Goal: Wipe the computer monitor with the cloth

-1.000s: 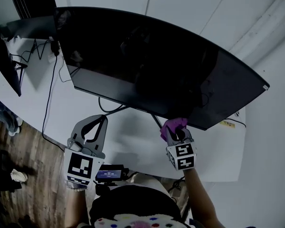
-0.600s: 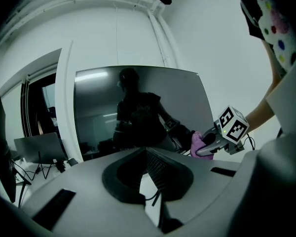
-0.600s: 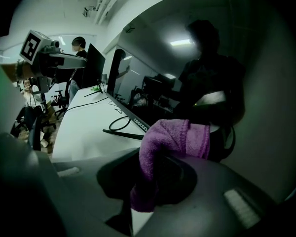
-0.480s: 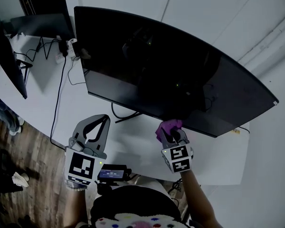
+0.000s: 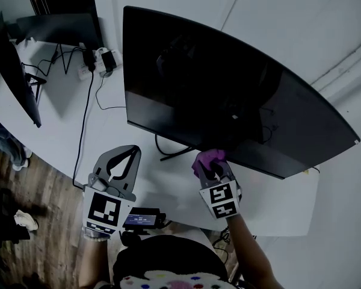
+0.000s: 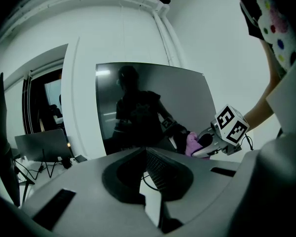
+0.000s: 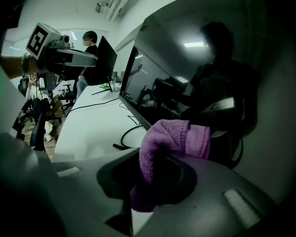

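Right tongs (image 7: 153, 177) are clenched on a purple cloth (image 7: 173, 136), which bulges up out of the jaws and folds over toward the dark screen of the big curved monitor (image 5: 228, 101). From the head view, the cloth sits at the lower edge of that monitor, near the middle of its width, and looks to be touching the glass there, though how firmly cannot be told. Left tongs (image 5: 131, 152) hang off to the left, well apart from the monitor, above the near edge of the white counter (image 5: 60, 134); their jaws are closed tip to tip with nothing between them. The monitor stands upright on the counter with its stand foot (image 5: 174, 154) showing just under its lower edge. A black cable (image 5: 84, 125) runs across the counter from a power strip (image 5: 99, 62) near the wall. A second monitor (image 5: 15, 71) stands edge-on at the far left. Wooden floor (image 5: 30, 188) shows beyond the counter's left edge.
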{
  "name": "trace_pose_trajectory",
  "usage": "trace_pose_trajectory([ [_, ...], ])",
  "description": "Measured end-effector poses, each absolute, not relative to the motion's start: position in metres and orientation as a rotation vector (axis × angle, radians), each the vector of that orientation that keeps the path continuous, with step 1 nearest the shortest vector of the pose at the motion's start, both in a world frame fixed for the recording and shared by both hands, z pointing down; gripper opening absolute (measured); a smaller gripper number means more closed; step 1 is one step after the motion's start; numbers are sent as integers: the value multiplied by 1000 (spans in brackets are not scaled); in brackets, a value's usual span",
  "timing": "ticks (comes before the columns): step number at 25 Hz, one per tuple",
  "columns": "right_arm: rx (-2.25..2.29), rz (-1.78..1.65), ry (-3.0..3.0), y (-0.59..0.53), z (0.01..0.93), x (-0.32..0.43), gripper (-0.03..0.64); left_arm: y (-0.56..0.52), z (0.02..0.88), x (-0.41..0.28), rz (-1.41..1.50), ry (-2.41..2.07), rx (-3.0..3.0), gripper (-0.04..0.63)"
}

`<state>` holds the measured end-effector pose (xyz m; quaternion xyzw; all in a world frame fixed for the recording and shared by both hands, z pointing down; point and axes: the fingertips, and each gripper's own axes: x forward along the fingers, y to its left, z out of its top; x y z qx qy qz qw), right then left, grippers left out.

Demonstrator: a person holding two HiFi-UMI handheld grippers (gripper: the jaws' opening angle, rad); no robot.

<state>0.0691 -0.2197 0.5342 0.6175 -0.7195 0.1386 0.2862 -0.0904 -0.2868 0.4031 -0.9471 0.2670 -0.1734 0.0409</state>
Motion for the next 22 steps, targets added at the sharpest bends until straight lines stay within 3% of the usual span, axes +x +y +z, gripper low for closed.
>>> trace_pose_trajectory([
  [22,1418,264,-2083,-317,529,-50,69,-333,408,-173,-519,980,-2866,6],
])
